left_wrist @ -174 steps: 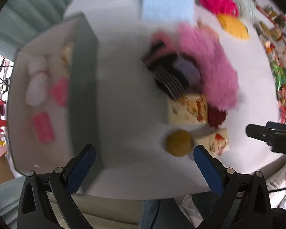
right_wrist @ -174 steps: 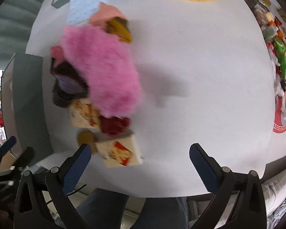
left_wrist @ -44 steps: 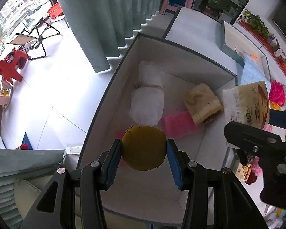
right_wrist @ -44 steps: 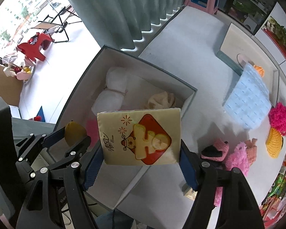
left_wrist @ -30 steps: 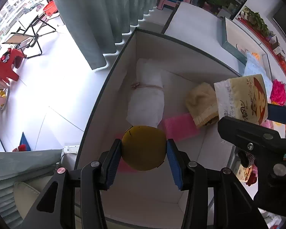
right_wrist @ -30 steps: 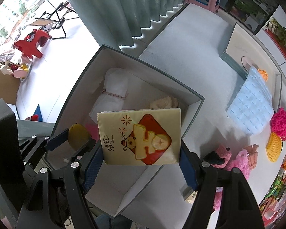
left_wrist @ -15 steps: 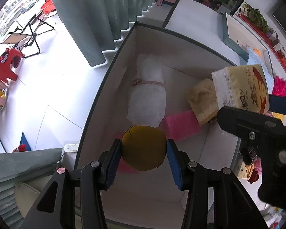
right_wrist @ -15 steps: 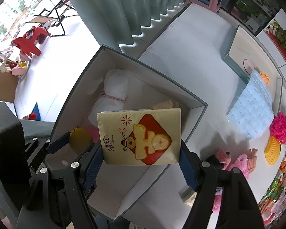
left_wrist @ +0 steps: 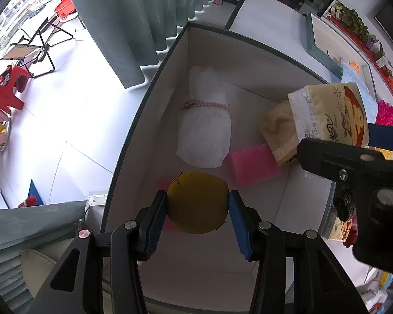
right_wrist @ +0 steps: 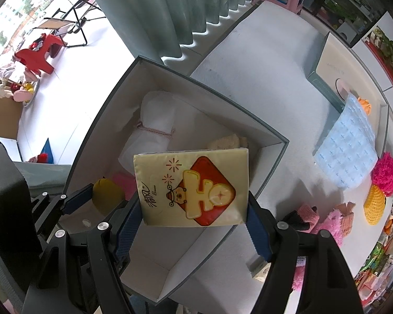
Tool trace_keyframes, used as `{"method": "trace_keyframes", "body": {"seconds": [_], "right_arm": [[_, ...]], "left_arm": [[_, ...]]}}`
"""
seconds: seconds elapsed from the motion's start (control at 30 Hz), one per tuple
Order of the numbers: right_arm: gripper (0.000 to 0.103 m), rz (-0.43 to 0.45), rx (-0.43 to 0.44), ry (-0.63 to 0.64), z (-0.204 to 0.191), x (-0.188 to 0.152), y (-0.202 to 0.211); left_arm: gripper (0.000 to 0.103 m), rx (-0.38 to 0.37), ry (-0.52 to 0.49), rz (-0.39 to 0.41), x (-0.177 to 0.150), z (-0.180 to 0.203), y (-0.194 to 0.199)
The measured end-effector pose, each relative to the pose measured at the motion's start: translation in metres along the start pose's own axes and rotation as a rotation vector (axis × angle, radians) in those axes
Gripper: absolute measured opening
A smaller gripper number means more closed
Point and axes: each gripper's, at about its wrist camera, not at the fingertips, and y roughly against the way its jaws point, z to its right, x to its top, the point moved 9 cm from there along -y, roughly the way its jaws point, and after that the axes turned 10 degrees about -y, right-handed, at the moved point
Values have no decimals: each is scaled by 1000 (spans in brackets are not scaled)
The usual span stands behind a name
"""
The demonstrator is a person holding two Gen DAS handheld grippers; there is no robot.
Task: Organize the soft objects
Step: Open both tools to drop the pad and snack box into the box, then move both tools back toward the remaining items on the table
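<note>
Since the frame half a second earlier, the tissue pack (right_wrist: pixel 191 187) has edged further over the open box (left_wrist: pixel 154 99), and now covers more of the tan cloth (left_wrist: pixel 277 130) in the left wrist view; the yellow ball (left_wrist: pixel 197 202) sits just where it did.

The box is the landmark. It stands on the white bench (right_wrist: pixel 269 60), with its far wall toward the grey curtain (right_wrist: pixel 175 5). Inside the box, a white bundle (left_wrist: pixel 205 128) tied with a cord lies against the far side. The tan cloth lies by the box wall nearest the bench's middle, and a pink sponge (left_wrist: pixel 251 164) lies between cloth and bundle, nearer the front.

Above the box, the right claw (right_wrist: pixel 192 221) grips the tissue pack by its two side edges, with the printed face toward the camera. The left claw (left_wrist: pixel 197 210) is closed on the yellow ball, one blue pad pressing each side, and holds it over the box's front half.

Outside the box, further along the bench, lie a pale blue quilted cloth (right_wrist: pixel 345 146), a bright pink pom (right_wrist: pixel 385 170), a yellow net piece (right_wrist: pixel 374 204) and a pink fluffy thing (right_wrist: pixel 332 222).
</note>
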Motion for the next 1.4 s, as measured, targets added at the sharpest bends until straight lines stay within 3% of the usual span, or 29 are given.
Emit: {"method": "trace_keyframes", "body": {"seconds": [0.43,0.5,0.57,0.63,0.7,0.77,0.83,0.9,1.1,1.4], "right_arm": [[76,-6,-8,20,-2,-1,-3],[77,-7,-9,24,-3,-1,-3],[77,-7,-8,28,-3,-2,-3],[78,-13,7,28,-4,-3,-3],[83,-13,20,25,-4,-5,-2],[87,-7,23,25,-4,-7,-1],[88,-8,25,29,-4,-9,-1],[103,3,3,34,-1,-10,-1],[103,34,21,32,2,-13,4],[103,84,34,33,3,-19,18]], "left_arm": [[49,-6,5,-4,-9,-1,0],[53,-25,15,-9,-11,-2,-1],[79,-39,29,-9,-14,-2,-1],[87,-52,37,-1,-17,-2,1],[88,-66,33,-6,-20,-1,2],[103,-73,28,-29,-23,1,-1],[103,-84,30,-30,-27,2,-1],[103,-84,43,-34,-30,-1,-2],[103,-56,34,-59,-38,0,-5],[103,-58,28,10,-40,-6,22]]}}
